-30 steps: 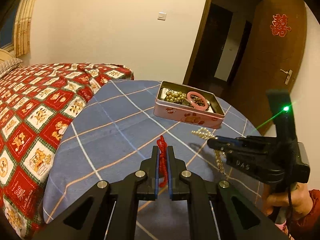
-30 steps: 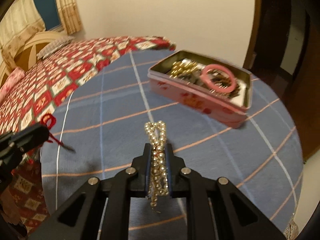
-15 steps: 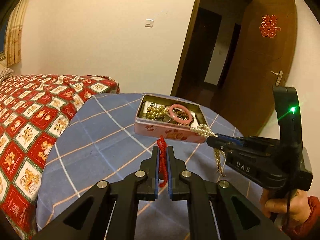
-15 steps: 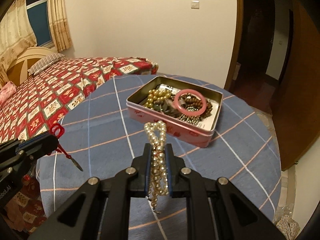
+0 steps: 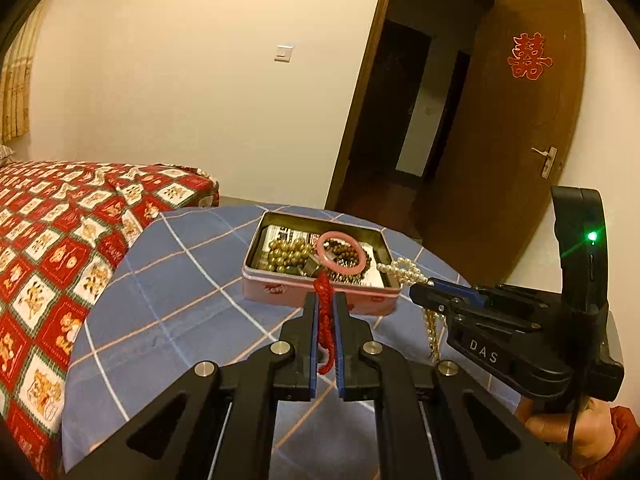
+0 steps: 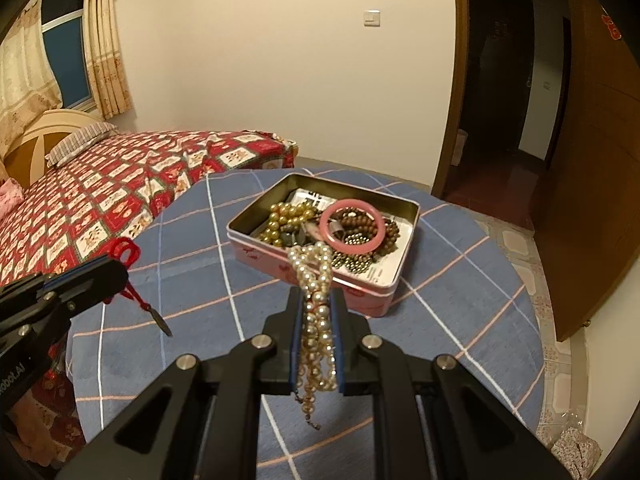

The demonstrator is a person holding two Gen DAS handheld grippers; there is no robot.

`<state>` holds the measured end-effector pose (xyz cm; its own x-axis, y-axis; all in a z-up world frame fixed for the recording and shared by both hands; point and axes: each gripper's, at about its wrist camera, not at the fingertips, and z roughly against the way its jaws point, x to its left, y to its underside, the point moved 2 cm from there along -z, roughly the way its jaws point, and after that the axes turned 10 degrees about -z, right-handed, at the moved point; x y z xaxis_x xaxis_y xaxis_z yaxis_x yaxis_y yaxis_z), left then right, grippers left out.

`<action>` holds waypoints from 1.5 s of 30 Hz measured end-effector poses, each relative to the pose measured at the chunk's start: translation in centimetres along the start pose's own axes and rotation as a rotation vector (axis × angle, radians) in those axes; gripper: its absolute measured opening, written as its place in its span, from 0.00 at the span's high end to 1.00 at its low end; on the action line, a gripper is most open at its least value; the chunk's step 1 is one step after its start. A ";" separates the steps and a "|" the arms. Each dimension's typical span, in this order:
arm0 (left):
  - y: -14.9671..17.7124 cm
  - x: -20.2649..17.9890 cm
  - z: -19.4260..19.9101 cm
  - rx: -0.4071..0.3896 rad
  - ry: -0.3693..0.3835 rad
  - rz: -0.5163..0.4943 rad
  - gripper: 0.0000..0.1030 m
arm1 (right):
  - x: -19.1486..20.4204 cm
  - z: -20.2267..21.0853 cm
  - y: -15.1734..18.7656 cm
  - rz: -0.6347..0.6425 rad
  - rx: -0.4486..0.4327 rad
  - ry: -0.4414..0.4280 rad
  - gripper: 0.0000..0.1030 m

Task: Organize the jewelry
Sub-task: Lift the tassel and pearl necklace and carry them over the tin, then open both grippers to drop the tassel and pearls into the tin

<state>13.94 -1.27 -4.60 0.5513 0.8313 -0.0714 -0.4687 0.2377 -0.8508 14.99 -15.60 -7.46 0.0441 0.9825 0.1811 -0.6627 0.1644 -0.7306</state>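
A pink tin box (image 5: 320, 295) (image 6: 256, 253) stands open on the round table, holding gold beads, brown beads and a pink bangle (image 5: 343, 253) (image 6: 352, 227). My left gripper (image 5: 326, 300) is shut on a red cord charm (image 5: 325, 312), held above the table just before the tin; the charm also shows in the right wrist view (image 6: 127, 255) with a small pendant hanging. My right gripper (image 6: 316, 298) is shut on a pearl necklace (image 6: 316, 280), near the tin's front edge; the necklace also shows in the left wrist view (image 5: 404, 271).
The table wears a blue checked cloth (image 5: 180, 280) (image 6: 460, 280). A bed with a red patterned cover (image 5: 52, 232) (image 6: 120, 184) stands to the left. An open brown door (image 5: 520, 140) and a dark doorway lie behind the table. Tiled floor shows at the right.
Both grippers have moved forward toward the tin and risen, each still holding its piece. The pearl necklace now reaches the tin's near rim.
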 end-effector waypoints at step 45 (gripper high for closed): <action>-7.1 1.7 -14.8 0.018 0.050 0.033 0.95 | -6.6 -9.9 -8.5 -0.117 0.045 0.056 0.85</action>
<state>28.39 -8.98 -6.41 0.5689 0.8128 -0.1251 -0.4989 0.2202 -0.8383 27.74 -22.58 -9.01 0.1639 0.9604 0.2252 -0.6837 0.2752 -0.6759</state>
